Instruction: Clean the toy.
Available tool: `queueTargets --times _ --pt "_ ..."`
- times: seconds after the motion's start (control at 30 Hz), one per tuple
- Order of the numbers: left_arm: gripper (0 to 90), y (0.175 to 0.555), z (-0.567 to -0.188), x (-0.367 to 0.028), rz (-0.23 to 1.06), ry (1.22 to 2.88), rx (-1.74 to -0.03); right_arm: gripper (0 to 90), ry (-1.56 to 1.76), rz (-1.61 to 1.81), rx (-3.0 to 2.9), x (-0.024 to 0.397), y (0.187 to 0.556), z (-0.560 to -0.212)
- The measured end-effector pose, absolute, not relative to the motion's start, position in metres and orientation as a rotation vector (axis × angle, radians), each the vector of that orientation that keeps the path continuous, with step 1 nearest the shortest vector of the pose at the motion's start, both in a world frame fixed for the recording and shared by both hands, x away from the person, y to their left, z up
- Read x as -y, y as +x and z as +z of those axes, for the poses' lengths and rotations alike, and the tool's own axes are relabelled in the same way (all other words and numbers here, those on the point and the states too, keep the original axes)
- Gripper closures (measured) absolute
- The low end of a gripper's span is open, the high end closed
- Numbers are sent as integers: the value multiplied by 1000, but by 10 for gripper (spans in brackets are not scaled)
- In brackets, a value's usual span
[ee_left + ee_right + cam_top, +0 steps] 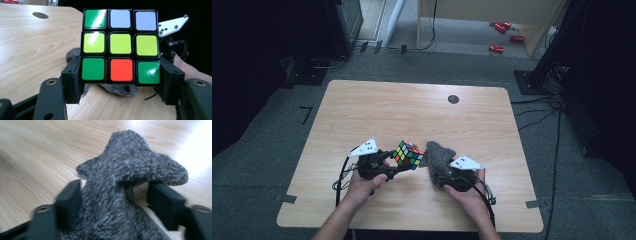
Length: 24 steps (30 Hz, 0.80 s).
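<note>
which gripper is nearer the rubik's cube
Left. The left gripper is clamped on the rubik's cube; the right gripper sits beside it with the grey cloth between its jaws.

Ahead of the left gripper [393, 162]: way blocked by the puzzle cube [408, 154] clamped between its jaws, with the grey cloth [438, 159] bunched just beyond and touching the cube. Between the right gripper [443, 176] jaws: cloth standing up, gap on the right-hand side. Beyond both tools: bare tabletop [412, 107] out to the far edge, broken only by a small dark round hole [453, 99]. Outward of each tool: open wood to the table's side edges.
</note>
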<state>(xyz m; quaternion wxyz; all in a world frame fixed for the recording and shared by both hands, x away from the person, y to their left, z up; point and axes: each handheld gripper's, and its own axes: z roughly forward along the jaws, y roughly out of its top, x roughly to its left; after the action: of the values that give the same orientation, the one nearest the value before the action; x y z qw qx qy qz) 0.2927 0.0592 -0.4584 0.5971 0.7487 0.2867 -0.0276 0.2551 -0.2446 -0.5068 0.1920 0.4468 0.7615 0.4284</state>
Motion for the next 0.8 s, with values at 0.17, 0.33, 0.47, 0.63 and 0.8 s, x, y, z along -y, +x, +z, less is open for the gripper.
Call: queueTargets --times 0.17,0.33,0.47,0.63,0.8 --pt "353 293 -457 -61 -63 1734 -674 152 1210 1221 -2108 252 253 -497" --pt "353 295 -454 -61 -80 1728 -723 139 1069 1277 -2059 254 246 -486" --pt "354 294 -451 -58 -96 1736 -721 148 912 1342 -2044 245 238 -479" --pt "353 291 -449 -50 -122 1784 -719 176 720 1389 -2017 227 230 -476" --pt "354 291 -449 -44 -174 1808 -744 215 573 1391 -1983 213 224 -478"
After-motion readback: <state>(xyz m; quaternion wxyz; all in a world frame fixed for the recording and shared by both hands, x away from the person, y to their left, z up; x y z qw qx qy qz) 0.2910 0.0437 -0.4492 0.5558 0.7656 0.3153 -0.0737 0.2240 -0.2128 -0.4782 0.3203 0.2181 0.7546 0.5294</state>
